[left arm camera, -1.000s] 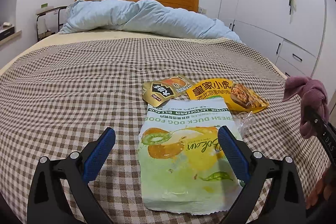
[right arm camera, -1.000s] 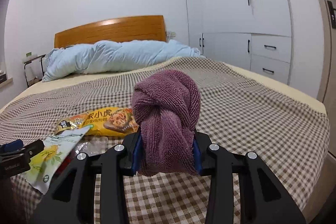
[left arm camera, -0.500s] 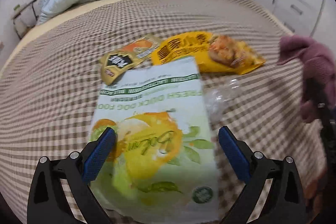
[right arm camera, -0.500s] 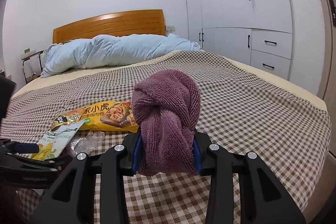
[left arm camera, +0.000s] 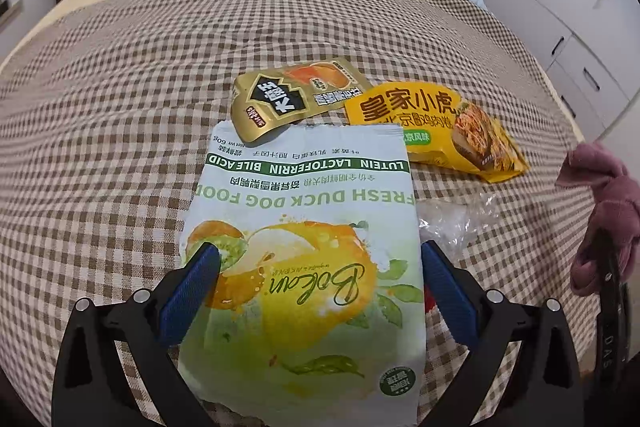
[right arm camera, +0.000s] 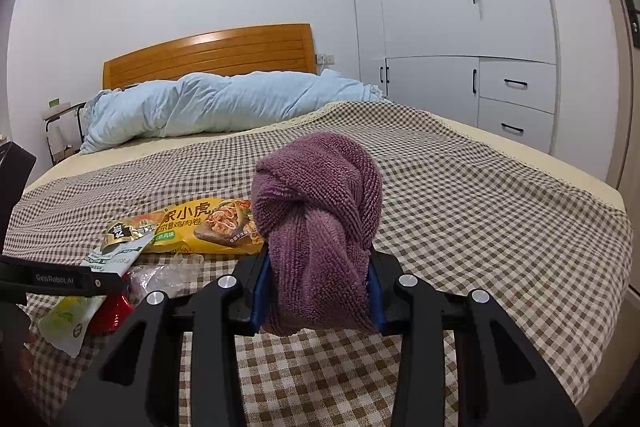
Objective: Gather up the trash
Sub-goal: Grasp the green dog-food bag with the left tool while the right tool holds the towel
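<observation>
Down on the checked bed [left arm camera: 120, 107], the left claw [left arm camera: 316, 267] hangs spread wide over the dog food bag [left arm camera: 304, 227], gripping nothing, while the right claw [right arm camera: 318, 287] squeezes a knotted purple towel [right arm camera: 320, 219]

On the brown-and-white checked bedspread [left arm camera: 120, 131] before you lie four wrappers. Nearest you: the large white-and-green dog food pouch [left arm camera: 308, 247]. Beyond its far edge, overlapping it, the small gold sachet [left arm camera: 288, 99]; to that sachet's right, touching it, the yellow snack wrapper [left arm camera: 436, 131]. Just right of the pouch, the crumpled clear plastic film [left arm camera: 452, 223]. Behind all, at the bed's head, the bunched pale-blue duvet [right arm camera: 224, 103] lies before the slatted wooden headboard [right arm camera: 208, 51]. The white wardrobe [right arm camera: 460, 27] stands to your right.
</observation>
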A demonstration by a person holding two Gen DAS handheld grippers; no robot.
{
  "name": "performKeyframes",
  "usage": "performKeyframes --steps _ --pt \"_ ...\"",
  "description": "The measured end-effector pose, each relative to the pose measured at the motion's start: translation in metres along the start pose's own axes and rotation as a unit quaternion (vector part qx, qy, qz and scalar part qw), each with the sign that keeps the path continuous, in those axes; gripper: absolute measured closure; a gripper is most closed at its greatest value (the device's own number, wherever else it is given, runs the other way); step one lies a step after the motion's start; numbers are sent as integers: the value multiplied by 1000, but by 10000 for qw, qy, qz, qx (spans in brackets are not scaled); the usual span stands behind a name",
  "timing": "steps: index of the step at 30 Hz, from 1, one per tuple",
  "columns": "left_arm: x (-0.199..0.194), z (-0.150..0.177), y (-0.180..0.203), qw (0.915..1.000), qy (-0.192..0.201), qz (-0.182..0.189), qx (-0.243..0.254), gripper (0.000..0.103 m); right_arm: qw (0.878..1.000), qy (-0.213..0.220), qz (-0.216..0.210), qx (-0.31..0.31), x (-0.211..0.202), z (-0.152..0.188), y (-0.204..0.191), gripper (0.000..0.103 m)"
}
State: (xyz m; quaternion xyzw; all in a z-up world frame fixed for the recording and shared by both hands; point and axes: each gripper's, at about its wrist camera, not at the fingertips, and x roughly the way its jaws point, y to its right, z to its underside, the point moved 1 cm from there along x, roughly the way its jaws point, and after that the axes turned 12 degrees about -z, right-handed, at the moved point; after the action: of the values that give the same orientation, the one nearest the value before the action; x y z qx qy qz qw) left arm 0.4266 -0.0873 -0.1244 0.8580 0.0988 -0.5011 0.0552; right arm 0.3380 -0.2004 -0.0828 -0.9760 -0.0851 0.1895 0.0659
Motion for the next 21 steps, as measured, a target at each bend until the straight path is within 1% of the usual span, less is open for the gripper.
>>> performKeyframes --steps 3,6,7,10,11,12,14,15,17,20,21 --pt "1 2 -9 9992 -41 291 -277 9 10000 -3 -12 -4 0 0 0 65" --pt "-2 4 -13 9983 -46 443 -368 14 10000 -22 -20 5 1 -1 0 65" --pt "-3 4 -14 9978 -27 545 -385 17 10000 -15 -19 7 0 -1 1 65" --pt "-5 5 -16 9970 6 692 -333 27 10000 -8 -15 -6 0 -2 2 65" --pt "-9 6 -17 9967 23 732 -349 34 10000 -15 -11 -12 0 -2 1 65" --pt "-11 7 -19 9954 45 863 -409 38 10000 -21 -6 -18 0 -2 0 65" --pt "-16 9 -22 9949 89 893 -453 50 10000 -27 -3 -28 0 -1 0 65" --pt "-21 11 -24 9950 112 886 -450 52 10000 -30 0 -30 1 -1 0 65" --pt "-25 12 -28 9948 194 872 -480 62 10000 -36 6 -40 1 -2 0 65" --pt "-30 15 -38 9940 289 905 -549 69 10000 -39 2 -49 1 -1 0 65" --pt "-34 17 -39 9941 354 882 -527 69 10000 -48 4 -48 2 -2 0 65"
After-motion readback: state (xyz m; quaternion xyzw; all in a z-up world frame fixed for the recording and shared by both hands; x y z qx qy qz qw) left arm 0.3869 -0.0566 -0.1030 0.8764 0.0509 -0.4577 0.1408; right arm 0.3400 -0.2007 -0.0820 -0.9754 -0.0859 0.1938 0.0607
